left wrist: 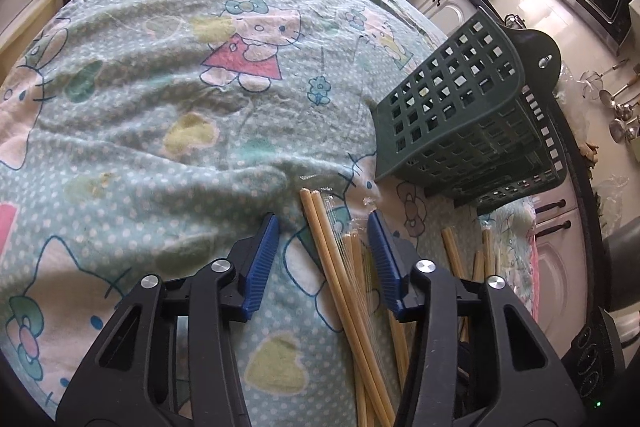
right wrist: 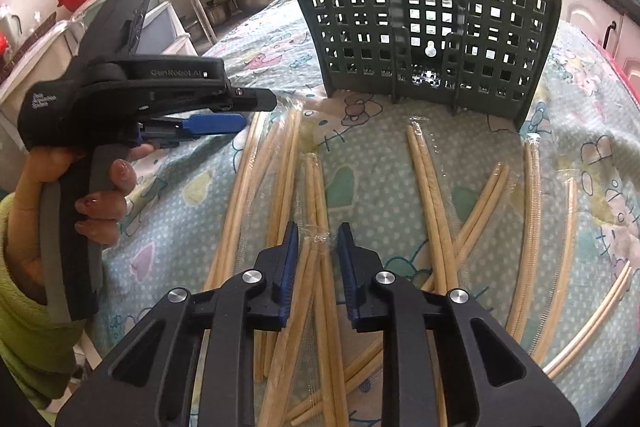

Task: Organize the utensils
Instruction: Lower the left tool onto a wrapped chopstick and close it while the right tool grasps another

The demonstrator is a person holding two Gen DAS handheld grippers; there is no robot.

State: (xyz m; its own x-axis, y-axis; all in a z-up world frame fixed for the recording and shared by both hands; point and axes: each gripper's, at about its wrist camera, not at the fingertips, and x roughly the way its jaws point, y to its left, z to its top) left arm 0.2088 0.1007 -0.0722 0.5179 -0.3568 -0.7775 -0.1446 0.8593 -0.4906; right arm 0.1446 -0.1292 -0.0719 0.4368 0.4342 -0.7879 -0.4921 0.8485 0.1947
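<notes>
On the cloth (right wrist: 580, 115): wrapped chopstick pairs (right wrist: 434, 203) are lying scattered across my near side.
Basket (right wrist: 424, 27): standing upright toward the far edge, beyond the chopsticks.
Left gripper (left wrist: 322, 227): I am holding it spread, hovering over one chopstick pair (left wrist: 340, 279).
Right gripper (right wrist: 318, 231): I am holding it part-spread, straddling a wrapped pair (right wrist: 316, 187), pinching nothing.

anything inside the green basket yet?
Through the green basket's grid walls only dividers and light show; no chopsticks visible inside, all wrapped pairs lie on the cloth in front. The compartment floors are partly hidden.
</notes>
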